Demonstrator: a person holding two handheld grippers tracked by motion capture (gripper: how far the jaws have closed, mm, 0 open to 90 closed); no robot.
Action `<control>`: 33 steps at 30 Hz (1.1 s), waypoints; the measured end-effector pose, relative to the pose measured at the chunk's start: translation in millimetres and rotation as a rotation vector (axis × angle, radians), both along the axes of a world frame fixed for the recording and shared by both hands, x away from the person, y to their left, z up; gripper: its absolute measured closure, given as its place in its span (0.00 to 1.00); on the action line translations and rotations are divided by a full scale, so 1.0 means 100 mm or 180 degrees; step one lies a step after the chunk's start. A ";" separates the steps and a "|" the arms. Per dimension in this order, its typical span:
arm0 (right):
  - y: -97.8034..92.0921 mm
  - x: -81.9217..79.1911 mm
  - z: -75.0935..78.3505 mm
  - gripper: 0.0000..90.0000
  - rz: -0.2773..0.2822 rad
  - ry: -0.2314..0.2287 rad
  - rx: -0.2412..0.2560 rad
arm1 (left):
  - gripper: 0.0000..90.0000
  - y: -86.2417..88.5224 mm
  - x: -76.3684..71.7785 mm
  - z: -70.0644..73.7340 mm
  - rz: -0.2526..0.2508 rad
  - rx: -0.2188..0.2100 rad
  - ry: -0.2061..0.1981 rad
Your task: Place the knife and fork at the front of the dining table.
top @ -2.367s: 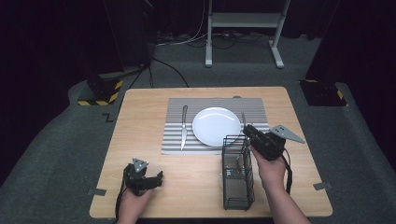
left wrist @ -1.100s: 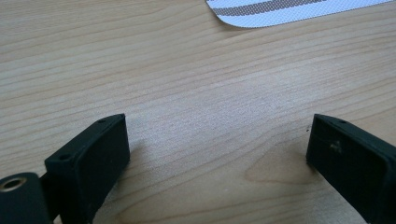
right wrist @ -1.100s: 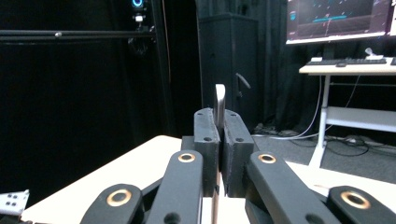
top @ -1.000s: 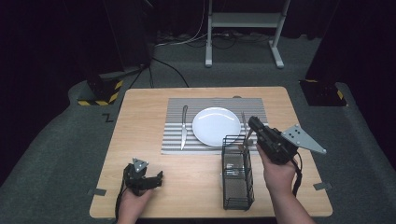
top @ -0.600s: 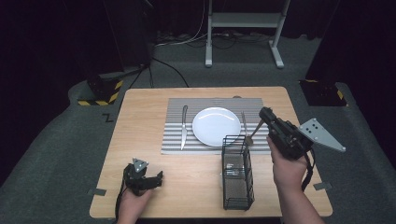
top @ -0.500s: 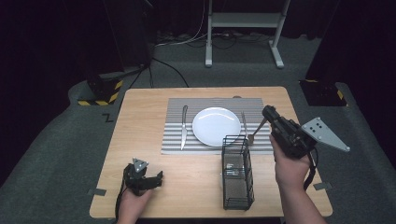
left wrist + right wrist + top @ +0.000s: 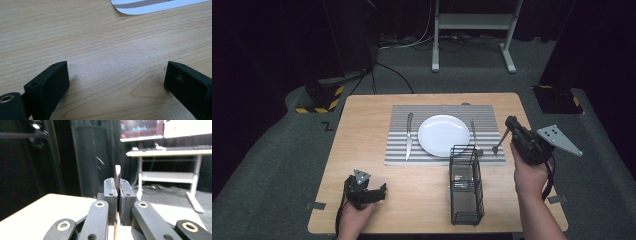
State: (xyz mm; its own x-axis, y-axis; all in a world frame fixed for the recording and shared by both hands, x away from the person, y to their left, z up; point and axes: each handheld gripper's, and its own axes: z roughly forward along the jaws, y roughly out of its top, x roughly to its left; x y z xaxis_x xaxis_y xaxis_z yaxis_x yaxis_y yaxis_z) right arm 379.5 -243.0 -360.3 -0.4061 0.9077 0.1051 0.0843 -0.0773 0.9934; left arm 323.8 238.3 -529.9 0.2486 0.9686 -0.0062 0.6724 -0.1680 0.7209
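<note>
My right gripper (image 7: 512,125) hovers above the table's right edge, shut on a small metal utensil (image 7: 499,144) that looks like a spoon and hangs down and to the left. In the right gripper view its thin handle (image 7: 117,173) sticks up between the shut jaws of my right gripper (image 7: 116,183). A black wire caddy (image 7: 466,185) stands upright near the front edge. My left gripper (image 7: 377,191) rests open on the front left of the table. In the left gripper view, bare wood lies between the spread jaws of my left gripper (image 7: 116,75).
A striped placemat (image 7: 397,150) carries a white plate (image 7: 443,135), with a knife (image 7: 409,137) on its left and a fork (image 7: 473,134) on its right. A corner of the placemat (image 7: 155,5) lies ahead of the left gripper. Dark floor surrounds the table.
My right gripper rose from the top of the wire caddy with the utensil in it and swung right and back toward the table's right edge. The left gripper stayed put.
</note>
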 end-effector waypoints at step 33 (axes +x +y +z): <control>-0.08 1.00 -0.68 0.96 -0.0560 0.0713 -0.0250 | 0.07 0.00 0.00 0.00 -0.0007 0.0000 -0.0004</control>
State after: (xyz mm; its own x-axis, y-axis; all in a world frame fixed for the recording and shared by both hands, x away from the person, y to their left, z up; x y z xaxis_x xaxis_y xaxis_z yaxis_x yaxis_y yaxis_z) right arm 479.1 -251.1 -428.7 -0.2164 0.9710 0.1011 0.2944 -0.0338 0.9551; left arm 323.6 238.6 -530.0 0.2509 0.9680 -0.0059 0.6710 -0.1695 0.7218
